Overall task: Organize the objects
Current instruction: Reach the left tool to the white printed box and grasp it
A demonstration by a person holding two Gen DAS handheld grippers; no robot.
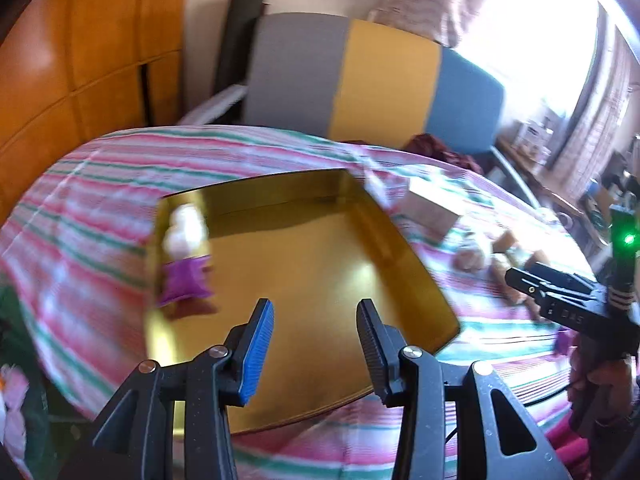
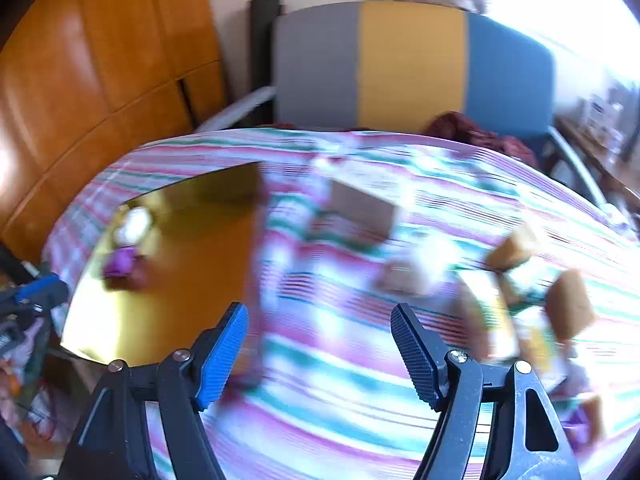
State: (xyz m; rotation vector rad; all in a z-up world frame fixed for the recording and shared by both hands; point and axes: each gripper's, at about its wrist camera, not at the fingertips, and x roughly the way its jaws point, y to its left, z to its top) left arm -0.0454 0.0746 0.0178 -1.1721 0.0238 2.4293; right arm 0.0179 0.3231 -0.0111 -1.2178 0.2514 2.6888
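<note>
Left wrist view: the left gripper (image 1: 316, 320) hangs over the gold tin (image 1: 408, 248), jaws apart and empty; a purple-and-white packet (image 1: 184, 264) lies inside. The right gripper (image 2: 320, 332) has jaws wide, empty, above the striped cloth (image 2: 340, 360); blurred brown blocks (image 2: 568, 304) lie nearby.

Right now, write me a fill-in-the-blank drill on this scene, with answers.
1. The gold tin rests on a ____ bedcover.
2. The packet in the tin has a ____ lower half.
3. Between the left gripper fingers there is ____.
4. The right gripper jaws stand ____.

Answers: striped; purple; nothing; open
</note>
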